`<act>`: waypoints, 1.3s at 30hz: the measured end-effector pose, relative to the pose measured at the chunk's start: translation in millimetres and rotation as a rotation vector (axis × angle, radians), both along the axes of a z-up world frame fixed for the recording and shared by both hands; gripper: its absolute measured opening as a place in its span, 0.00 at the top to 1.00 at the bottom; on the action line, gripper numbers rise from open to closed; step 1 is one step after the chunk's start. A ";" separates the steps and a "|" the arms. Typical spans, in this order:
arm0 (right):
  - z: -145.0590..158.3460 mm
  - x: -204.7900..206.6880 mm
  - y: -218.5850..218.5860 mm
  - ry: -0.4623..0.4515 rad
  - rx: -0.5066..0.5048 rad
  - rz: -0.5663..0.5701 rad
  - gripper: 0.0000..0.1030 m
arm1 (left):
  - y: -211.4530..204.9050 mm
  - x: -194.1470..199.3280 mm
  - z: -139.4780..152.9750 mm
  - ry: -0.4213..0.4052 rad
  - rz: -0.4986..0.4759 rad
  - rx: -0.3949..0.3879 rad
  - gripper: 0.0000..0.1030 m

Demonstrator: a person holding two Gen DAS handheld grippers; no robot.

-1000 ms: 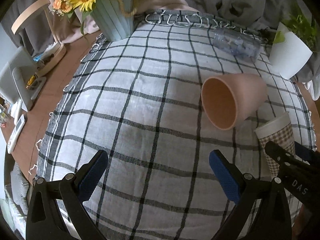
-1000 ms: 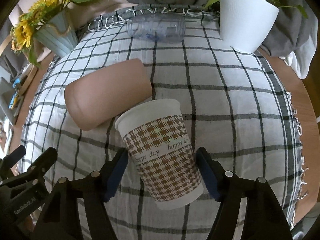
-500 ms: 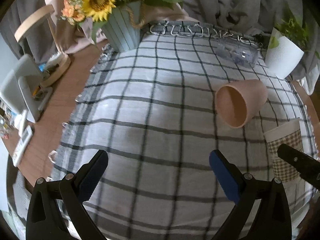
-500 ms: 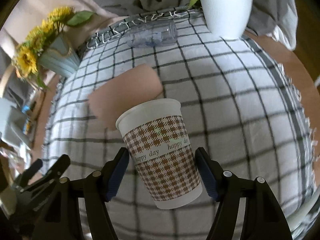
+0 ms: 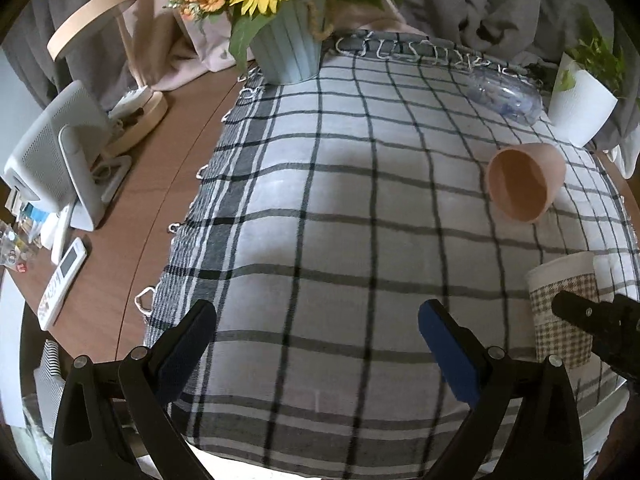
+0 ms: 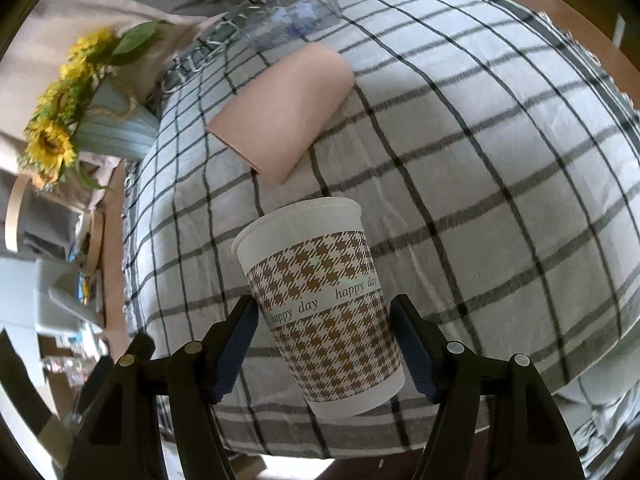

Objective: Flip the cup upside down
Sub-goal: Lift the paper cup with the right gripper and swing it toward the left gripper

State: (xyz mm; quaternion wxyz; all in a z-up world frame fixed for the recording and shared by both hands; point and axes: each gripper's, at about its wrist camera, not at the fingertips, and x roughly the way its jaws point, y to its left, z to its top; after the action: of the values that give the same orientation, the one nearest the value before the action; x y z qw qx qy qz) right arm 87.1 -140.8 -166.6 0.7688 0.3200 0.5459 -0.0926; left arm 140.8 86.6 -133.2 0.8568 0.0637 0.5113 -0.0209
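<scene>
Two blue-padded fingers of the right gripper [image 6: 326, 346] are pinched on the paper cup [image 6: 320, 300], which is held clear above the checked tablecloth [image 6: 500, 200], slightly tilted, with its rim pointing away from the camera. Beyond the paper cup, a terracotta-coloured cup [image 6: 280, 114] is seen lying on its side on the cloth, and beyond that a clear plastic bottle [image 6: 288, 20], also on its side. Farther still, at the cloth's edge, a sunflower vase [image 6: 116, 128] is seen well to the left of the paper cup.

From the left wrist view, the left gripper [image 5: 316, 344] is seen spread wide with nothing between its pads, hovering over bare cloth left of the paper cup.

A slip is judged the main risk: the thin paper wall could be crushed or squeezed out of the pads during the turn. If the cup is turned too low, its rim could catch the cloth or knock the terracotta-coloured cup.

Compared with a second ago, the paper cup has been raised higher off the cloth, and the left gripper has been drawn back and away from the terracotta-coloured cup.
</scene>
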 end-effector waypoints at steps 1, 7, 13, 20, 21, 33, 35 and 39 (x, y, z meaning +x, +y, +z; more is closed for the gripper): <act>-2.6 -0.7 -0.2 0.000 0.007 -0.013 0.34 | 1.4 -0.2 -0.4 0.000 -0.002 0.001 0.00; -6.4 -0.5 2.4 -0.010 0.004 -0.045 0.33 | 5.9 0.7 -2.3 0.003 -0.011 0.002 0.00; -4.2 -0.8 2.7 -0.020 -0.007 -0.022 0.25 | 1.5 -2.0 3.2 -0.019 -0.027 -0.006 0.00; 33.1 -14.0 0.9 -0.109 -0.089 0.022 0.21 | -10.5 -21.2 23.7 -0.109 -0.047 -0.026 0.00; 42.1 -18.0 -0.9 -0.127 -0.121 0.023 0.21 | -12.6 -24.9 26.7 -0.123 -0.050 -0.033 0.00; 81.5 -61.5 -46.5 -0.157 -0.435 0.094 0.21 | -84.8 -79.8 34.1 -0.188 -0.133 -0.068 0.00; 77.3 -67.0 -54.5 -0.149 -0.426 0.102 0.21 | -93.4 -87.3 31.8 -0.191 -0.136 -0.080 0.00; 67.1 -77.5 -71.0 -0.133 -0.417 0.114 0.21 | -111.7 -100.5 24.3 -0.212 -0.146 -0.086 0.00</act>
State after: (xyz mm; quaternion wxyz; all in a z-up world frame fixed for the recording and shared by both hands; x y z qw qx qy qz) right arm 9.7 -211.8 -99.6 0.8566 0.1281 0.4802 -0.1387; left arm 40.3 -25.1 -108.8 0.9042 0.0656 0.4104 -0.0983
